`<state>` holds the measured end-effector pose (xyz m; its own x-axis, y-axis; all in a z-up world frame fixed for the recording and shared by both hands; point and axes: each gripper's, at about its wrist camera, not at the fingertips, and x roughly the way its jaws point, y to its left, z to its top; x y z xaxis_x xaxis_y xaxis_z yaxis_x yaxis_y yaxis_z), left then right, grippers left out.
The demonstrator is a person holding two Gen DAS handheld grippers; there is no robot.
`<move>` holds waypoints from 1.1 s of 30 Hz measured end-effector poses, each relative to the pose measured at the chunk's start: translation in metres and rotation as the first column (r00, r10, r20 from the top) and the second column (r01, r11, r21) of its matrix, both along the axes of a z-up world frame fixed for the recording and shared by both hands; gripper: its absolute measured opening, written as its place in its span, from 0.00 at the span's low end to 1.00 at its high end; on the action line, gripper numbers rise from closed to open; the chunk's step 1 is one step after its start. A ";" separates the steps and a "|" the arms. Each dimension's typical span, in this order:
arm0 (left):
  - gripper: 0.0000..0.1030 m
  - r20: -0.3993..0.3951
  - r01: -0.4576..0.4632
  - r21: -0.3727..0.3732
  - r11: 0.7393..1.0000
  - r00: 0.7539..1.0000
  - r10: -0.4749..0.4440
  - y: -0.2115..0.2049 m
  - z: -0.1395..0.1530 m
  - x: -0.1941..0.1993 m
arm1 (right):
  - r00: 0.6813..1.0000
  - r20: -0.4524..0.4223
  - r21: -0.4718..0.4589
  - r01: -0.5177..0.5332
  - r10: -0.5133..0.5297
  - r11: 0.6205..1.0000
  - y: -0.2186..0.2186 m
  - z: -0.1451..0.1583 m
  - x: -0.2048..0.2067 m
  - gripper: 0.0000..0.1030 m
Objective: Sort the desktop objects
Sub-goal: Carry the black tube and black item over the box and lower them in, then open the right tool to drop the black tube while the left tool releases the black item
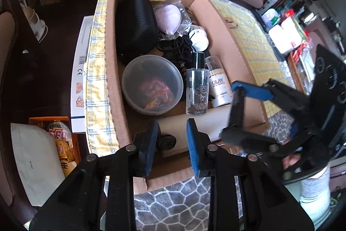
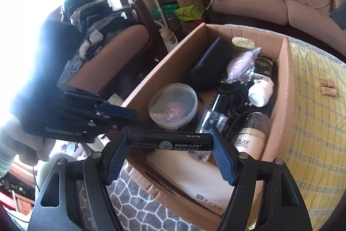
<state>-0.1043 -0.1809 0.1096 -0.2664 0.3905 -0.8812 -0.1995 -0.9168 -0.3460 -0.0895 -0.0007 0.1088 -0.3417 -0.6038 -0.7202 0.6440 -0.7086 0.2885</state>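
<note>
I hold the black lip balm tube (image 2: 169, 141) crosswise in my right gripper (image 2: 169, 157), the two pads pressing on its two ends, so it hangs level above the near end of the cardboard box (image 2: 285, 79) — I judge this is the place where it should be dropped. My left gripper (image 1: 172, 140) hovers over the same end with jaws a little apart and nothing between them; it carries nothing, so I think its own object is already delivered. The box is packed close: round plastic tub (image 1: 152, 83), clear bottle (image 1: 197, 88), Olay bottle (image 1: 218, 84), black case (image 1: 136, 25). What the tangled black cords cover I cannot make out, and the window glare washes out the left side of the right wrist view.
</note>
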 end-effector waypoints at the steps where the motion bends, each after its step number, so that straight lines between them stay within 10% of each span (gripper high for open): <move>1: 0.24 -0.003 -0.007 0.013 1.000 1.000 0.007 -0.003 0.002 0.001 | 1.000 -0.003 0.010 -0.008 0.008 1.000 -0.004 -0.002 0.001 0.72; 24: 0.29 -0.020 -0.053 0.155 0.987 0.998 0.057 -0.017 0.013 -0.020 | 0.996 -0.074 0.185 -0.042 0.056 0.982 -0.038 -0.008 -0.027 0.72; 33: 0.32 -0.019 -0.084 0.189 0.978 0.996 0.090 -0.015 0.010 -0.050 | 0.917 -0.131 0.452 -0.283 0.376 0.846 -0.058 -0.003 -0.066 0.72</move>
<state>-0.1544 -0.1962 0.1194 -0.3292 0.5226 -0.7865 -0.1334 -0.8503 -0.5092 -0.1552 -0.0587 0.1058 -0.3447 -0.3675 -0.8638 0.8719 -0.4662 -0.1497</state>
